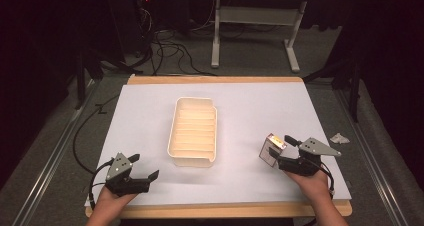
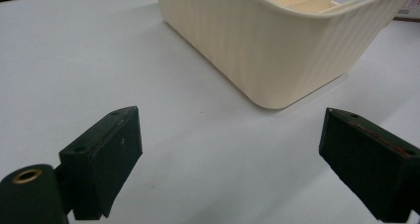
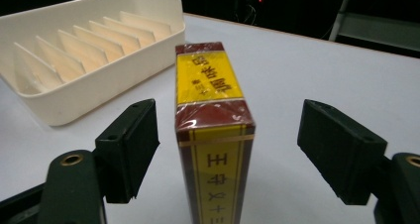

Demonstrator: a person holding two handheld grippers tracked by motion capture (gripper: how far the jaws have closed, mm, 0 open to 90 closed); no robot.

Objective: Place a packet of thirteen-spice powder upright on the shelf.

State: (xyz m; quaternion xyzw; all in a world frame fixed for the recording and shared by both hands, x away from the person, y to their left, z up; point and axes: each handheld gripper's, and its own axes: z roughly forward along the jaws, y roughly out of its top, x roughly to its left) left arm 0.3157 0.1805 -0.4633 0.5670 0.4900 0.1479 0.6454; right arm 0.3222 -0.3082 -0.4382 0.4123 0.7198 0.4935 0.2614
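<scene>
White paper covers the table (image 1: 150, 111), where a wrapped red-and-yellow pack (image 3: 213, 135) standing right of the slotted cream tray (image 1: 194, 131) is straddled, ungripped, by the right gripper (image 3: 228, 149), apparently before closing, while the left gripper (image 2: 230, 159) is held wide open.

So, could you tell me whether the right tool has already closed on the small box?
No, in the right gripper view the right tool stands open, with clear gaps between its jaws and the upright box.

Black two-jaw left gripper (image 1: 145, 167), right gripper (image 1: 281, 146), grey three-cornered top plates, brass-ringed holes, trailing black cables, seemingly sleeveless forearms
</scene>
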